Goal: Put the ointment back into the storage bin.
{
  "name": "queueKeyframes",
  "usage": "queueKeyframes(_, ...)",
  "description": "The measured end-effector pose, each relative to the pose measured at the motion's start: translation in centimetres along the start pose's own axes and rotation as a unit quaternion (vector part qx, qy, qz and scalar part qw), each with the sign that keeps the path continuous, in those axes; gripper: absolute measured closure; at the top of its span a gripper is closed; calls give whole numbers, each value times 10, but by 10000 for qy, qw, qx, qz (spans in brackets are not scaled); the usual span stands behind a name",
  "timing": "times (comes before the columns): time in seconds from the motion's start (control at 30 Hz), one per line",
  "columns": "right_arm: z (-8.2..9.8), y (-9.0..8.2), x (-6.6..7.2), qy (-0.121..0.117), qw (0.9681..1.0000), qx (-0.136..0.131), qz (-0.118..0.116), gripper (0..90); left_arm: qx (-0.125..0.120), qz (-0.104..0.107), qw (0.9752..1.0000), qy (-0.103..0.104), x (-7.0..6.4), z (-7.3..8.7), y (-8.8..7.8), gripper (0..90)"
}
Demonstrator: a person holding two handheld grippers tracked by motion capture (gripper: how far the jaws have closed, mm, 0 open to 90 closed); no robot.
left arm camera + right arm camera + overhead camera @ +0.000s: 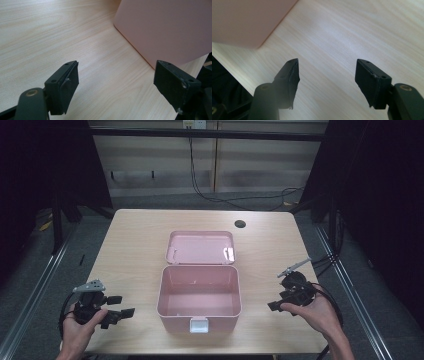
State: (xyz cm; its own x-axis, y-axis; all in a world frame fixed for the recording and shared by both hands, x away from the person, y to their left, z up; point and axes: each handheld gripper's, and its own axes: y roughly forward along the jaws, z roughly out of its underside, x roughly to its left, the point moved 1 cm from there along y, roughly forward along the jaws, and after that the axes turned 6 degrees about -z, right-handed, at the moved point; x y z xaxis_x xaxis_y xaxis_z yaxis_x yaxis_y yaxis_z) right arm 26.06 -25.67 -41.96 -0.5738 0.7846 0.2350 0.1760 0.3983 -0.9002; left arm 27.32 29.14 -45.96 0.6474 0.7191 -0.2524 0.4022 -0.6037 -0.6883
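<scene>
We note a wooden bench carrying a pink box at its centre, lid laid open on the far side, interior bare. The left gripper sits near-left of the box, the right gripper near-right; both have fingers apart, gripping nothing.

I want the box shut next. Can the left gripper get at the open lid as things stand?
Probably yes. The left gripper is open beside the pink box, nothing lies on the table between it and the lid, which lies folded back behind the box.
</scene>
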Motion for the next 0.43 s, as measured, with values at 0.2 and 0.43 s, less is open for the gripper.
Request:
queueKeyframes(0.2, 7, 6, -11, 200, 9994, -203, 179, 359, -7, -16, 10000, 3, 0, 0, 0, 200)
queueKeyframes(0.43, 16, 21, -29, 517, 9955, -656, 438, 353, -39, -7, 10000, -12, 0, 0, -1, 200)
